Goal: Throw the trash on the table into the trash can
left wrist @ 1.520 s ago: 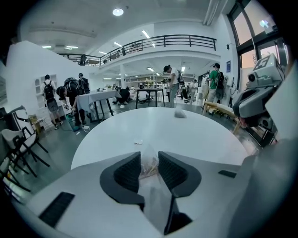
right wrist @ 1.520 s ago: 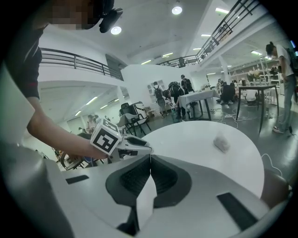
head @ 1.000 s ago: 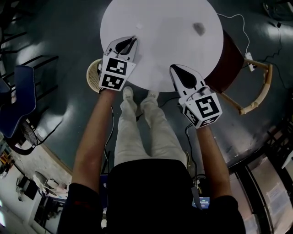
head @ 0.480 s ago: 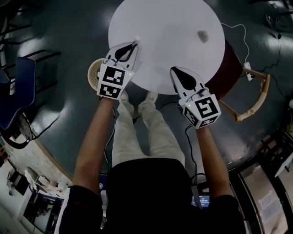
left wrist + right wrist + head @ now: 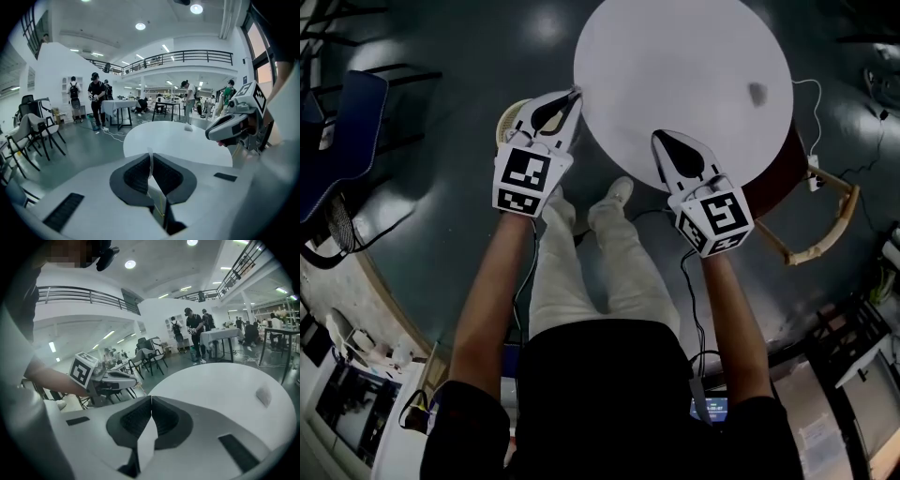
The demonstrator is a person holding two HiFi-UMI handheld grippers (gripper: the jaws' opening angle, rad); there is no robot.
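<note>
Left gripper point(image 5: 573, 95) clamped on a thin white paper scrap point(image 5: 150, 157); a round tan woven basket point(image 5: 509, 120) shows just left of its jaws. Right gripper point(image 5: 657, 137) closed and empty, over the near edge of the round white table point(image 5: 675, 56).

The left gripper point(image 5: 151, 165) has its jaws pressed together on a thin white paper scrap point(image 5: 150, 157) standing upright between them, a round white table point(image 5: 168, 140) just ahead, a small crumpled piece point(image 5: 188, 127) at its far edge, and the right gripper point(image 5: 229, 126) off to the right.

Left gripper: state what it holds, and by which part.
The left gripper pinches a thin white paper-like scrap by its lower part; the scrap's upper edge pokes up above the pads.
</note>
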